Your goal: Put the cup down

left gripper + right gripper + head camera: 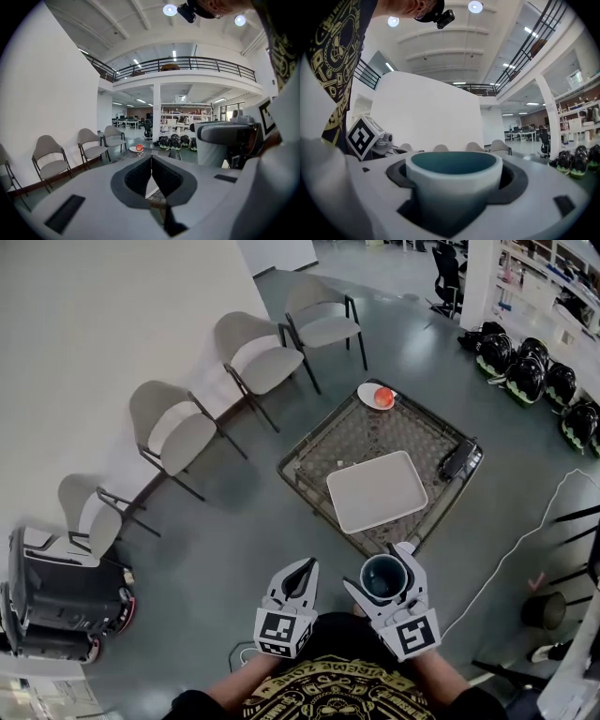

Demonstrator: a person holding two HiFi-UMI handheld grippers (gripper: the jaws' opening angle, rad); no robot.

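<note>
1. The cup (384, 579) is sitting upright, mouth up, between the jaws of the right gripper (379, 568). It is hanging in the air over the floor, short of the table (375, 432) that is lying at 12 o'clock from it.
2. The right gripper is pinching the cup with its jaws spread wide around the round wall. In the right gripper view the cup (452, 183) is filling the gap, and the dark pads (513, 185) are hugging its sides. Because the wall is curved and smooth, a loosening squeeze is likely to let it slide down and drop to the floor.
3. The gripper is pointing roughly level. Any tipping forward on the way is risking the cup rolling out of the jaws.
4. The left gripper (302, 570) is hanging at 9 o'clock of the cup with its jaws pressed together and nothing in them. It is close by, so a sideways swing could knock the cup.
5. The tray (377, 489) is lying on the near part of the table. Setting the cup on its raised rim is risking a tilt and a topple.
6. A dark object (459, 460) is sitting at 1 o'clock at the table's edge, and a plate (368, 390) holding something red is sitting at the far corner. A wide reach could bump either.
7. Opening the jaws before the base is resting flat is the main danger, since the cup would fall and bounce.
</note>
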